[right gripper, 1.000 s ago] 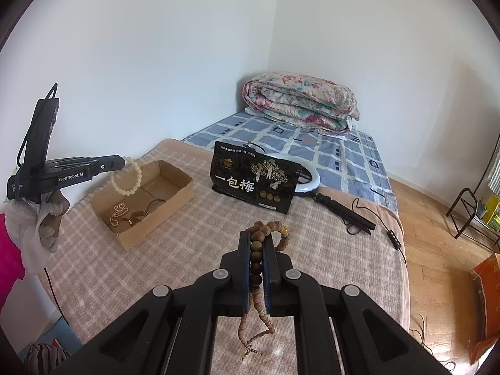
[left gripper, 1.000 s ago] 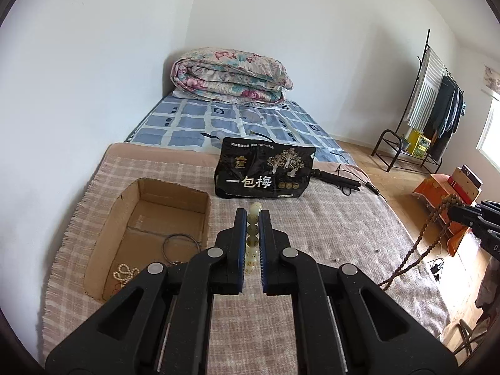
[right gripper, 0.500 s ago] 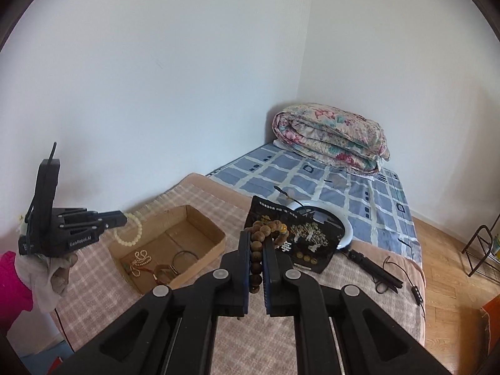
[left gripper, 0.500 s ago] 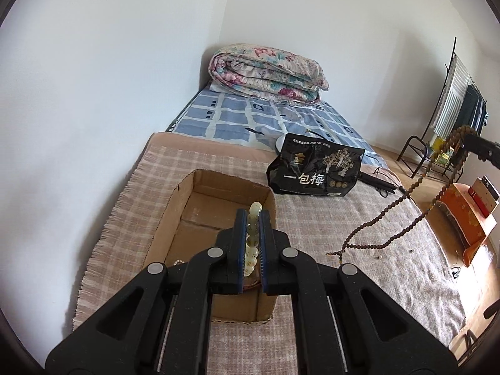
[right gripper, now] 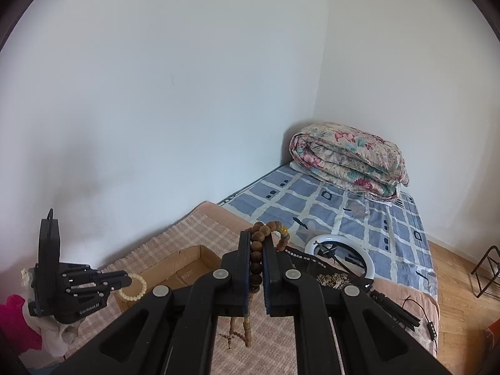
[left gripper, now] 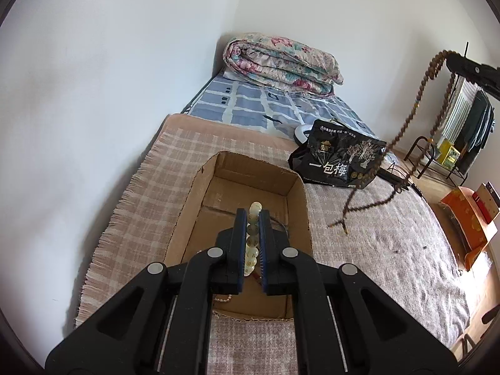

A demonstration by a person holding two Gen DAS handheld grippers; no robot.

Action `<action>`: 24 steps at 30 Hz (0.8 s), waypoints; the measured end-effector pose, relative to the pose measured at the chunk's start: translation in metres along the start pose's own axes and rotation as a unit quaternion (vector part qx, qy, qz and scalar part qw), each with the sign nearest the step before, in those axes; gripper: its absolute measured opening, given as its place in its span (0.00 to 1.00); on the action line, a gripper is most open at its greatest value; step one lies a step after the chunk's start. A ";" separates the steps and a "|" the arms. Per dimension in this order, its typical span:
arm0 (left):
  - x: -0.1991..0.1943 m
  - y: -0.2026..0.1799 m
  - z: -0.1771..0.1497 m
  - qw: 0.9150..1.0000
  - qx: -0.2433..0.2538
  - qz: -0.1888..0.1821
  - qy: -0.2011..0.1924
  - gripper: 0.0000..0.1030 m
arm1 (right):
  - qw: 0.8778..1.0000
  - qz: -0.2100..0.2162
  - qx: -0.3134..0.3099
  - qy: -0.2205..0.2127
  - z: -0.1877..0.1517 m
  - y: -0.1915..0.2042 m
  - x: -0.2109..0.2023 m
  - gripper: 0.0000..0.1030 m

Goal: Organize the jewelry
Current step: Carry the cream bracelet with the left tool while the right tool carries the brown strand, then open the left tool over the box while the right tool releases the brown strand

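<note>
1. Left gripper (left gripper: 252,218): I have it clamped on the pale bead bracelet (left gripper: 252,243), with the beads stacked between the two pads and one bead showing above the tips. In the left wrist view it hangs over the open cardboard box (left gripper: 300,187), which sits on the checked blanket (left gripper: 156,193).

2. Box contents: a small pale bead piece (left gripper: 222,297) lies near the front wall. A thin dark ring shows just right of the fingers. The rest of the floor is hidden behind the gripper.

3. Right gripper (right gripper: 257,250): I have it closed on the brown wooden bead necklace (right gripper: 256,257). In the left wrist view the strand hangs in a long loop down past the black snack bag (left gripper: 337,164), and its tail appears to reach the blanket to the right of the box. Whether it touches, I cannot tell.

4. Step in hand, as I judge it: depositing the bracelet into the box. The necklace waits its turn.

5. Next move calls for: lowering the left gripper inside the box walls, then releasing the bracelet onto bare cardboard, apart from the pieces already there.

6. Caution: the necklace swings freely. I keep the right gripper high and to the side so the strand does not snag the box edge.
</note>
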State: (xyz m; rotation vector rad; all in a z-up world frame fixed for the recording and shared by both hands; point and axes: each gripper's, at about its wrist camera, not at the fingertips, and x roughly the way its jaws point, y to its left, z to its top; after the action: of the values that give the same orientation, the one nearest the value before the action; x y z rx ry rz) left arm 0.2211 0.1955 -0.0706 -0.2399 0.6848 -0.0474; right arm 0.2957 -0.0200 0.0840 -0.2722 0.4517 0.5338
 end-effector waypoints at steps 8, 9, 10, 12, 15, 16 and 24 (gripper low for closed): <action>0.013 0.013 -0.007 1.000 -0.007 -0.004 0.011 0.05 | 1.000 0.011 -0.009 -0.007 0.026 0.025 0.036 0.04; 0.014 0.014 -0.008 1.000 -0.008 -0.005 0.012 0.05 | 1.000 0.012 -0.010 -0.007 0.028 0.028 0.041 0.04; 0.014 0.015 -0.009 1.000 -0.009 -0.007 0.013 0.05 | 1.000 0.013 -0.012 -0.007 0.029 0.031 0.047 0.04; 0.016 0.016 -0.010 1.000 -0.009 -0.009 0.014 0.05 | 1.000 0.015 -0.012 -0.003 0.031 0.038 0.058 0.04; 0.020 0.019 -0.012 1.000 -0.008 -0.011 0.018 0.05 | 1.000 0.020 -0.011 0.004 0.031 0.046 0.076 0.04; 0.022 0.020 -0.013 1.000 -0.007 -0.011 0.020 0.05 | 1.000 0.021 -0.012 0.006 0.031 0.048 0.081 0.04; 0.035 0.026 -0.019 0.999 -0.009 -0.015 0.030 0.05 | 0.999 0.037 -0.008 0.037 0.015 0.062 0.119 0.04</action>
State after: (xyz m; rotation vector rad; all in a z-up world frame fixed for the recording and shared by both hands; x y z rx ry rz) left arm 0.2354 0.2125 -0.1131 -0.2663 0.7407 -0.0767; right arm 0.3587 0.0878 0.0315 -0.2915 0.5308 0.6012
